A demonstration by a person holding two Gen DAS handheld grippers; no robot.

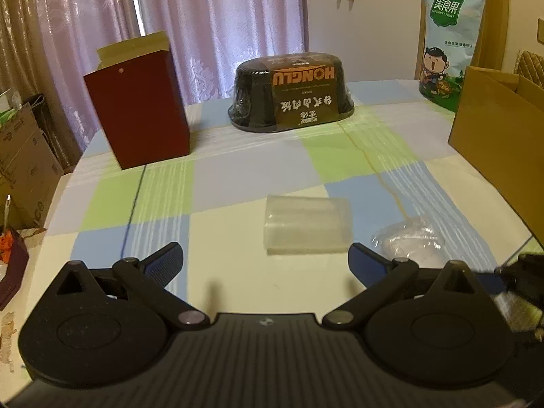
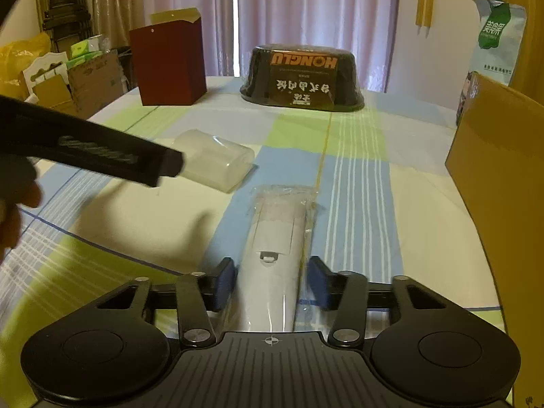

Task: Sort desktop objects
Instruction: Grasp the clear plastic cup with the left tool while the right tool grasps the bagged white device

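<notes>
My left gripper (image 1: pixel 265 261) is open wide, low over the checked tablecloth (image 1: pixel 238 176). Just beyond its fingertips lies a clear plastic box (image 1: pixel 307 224), not touched. In the right wrist view that clear box (image 2: pixel 217 159) lies left of centre, partly behind the left gripper's black body (image 2: pixel 102 149). My right gripper (image 2: pixel 272 282) is shut on a white device in a plastic wrap (image 2: pixel 275 238), its pads pressing both sides of the near end. From the left wrist view the wrapped device (image 1: pixel 408 238) shows at the right, resting on the cloth.
A dark red open box (image 1: pixel 136 108) stands at the back left. A black wrapped bowl (image 1: pixel 292 91) sits at the back centre and a snack bag (image 1: pixel 445 44) at the back right. A tall cardboard box (image 1: pixel 499 136) lines the right edge. A hand (image 2: pixel 13 210) shows at the left.
</notes>
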